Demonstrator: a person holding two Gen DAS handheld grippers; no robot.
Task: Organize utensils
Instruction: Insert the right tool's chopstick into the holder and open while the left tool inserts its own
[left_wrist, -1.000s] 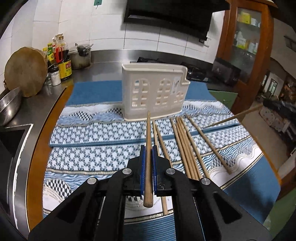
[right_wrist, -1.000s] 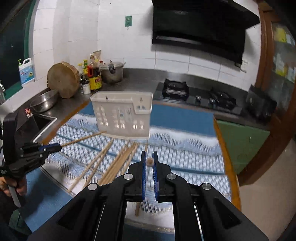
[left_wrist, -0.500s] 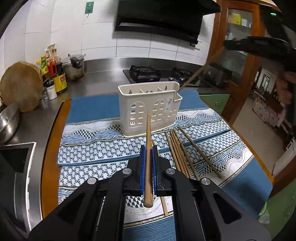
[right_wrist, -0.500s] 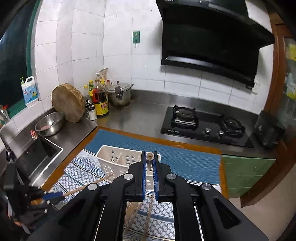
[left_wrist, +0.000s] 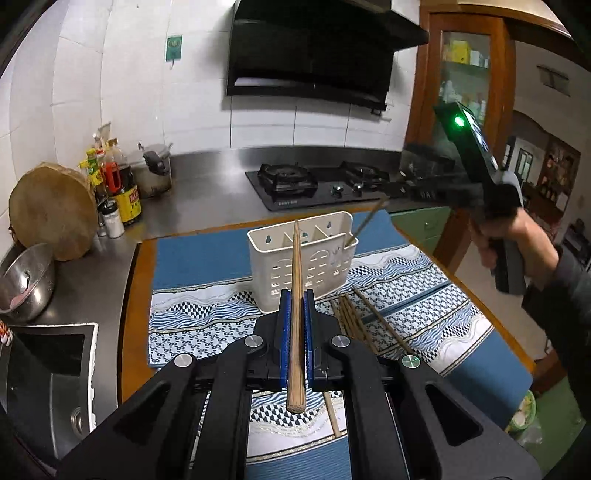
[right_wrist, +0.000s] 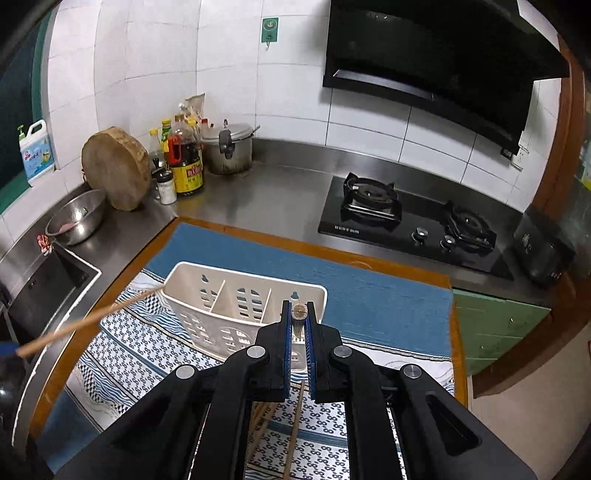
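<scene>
- The left gripper (left_wrist: 295, 332) is clenching one chopstick (left_wrist: 295, 302) lengthwise between its blue pads; the thin tip is pointing forward toward the white holder (left_wrist: 295, 269), and the thick butt is sticking out behind the pads, toward the camera.
- To drop it well, that hand is probably needing to tip the thin end downward over an open compartment, since the stick is lying along the jaws rather than across them, and to let go only once the tip is inside the rim.
- The holder is standing upright on the patterned cloth (left_wrist: 207, 332), ahead of and below the left jaws, clearly apart from the stick's tip.
- Loose chopsticks (left_wrist: 354, 321) are lying on the cloth just right of the holder's base, waiting to be collected.
- The right gripper (right_wrist: 298, 332) is grasping a second chopstick (right_wrist: 299, 311), seen end-on as a round butt between the pads.
- From the left wrist view that stick's tip is sitting at the rim of the holder's right-hand compartment; it is best lowered straight, keeping it off the divider.
- Whether the tip is already inside the compartment, I cannot tell.
</scene>
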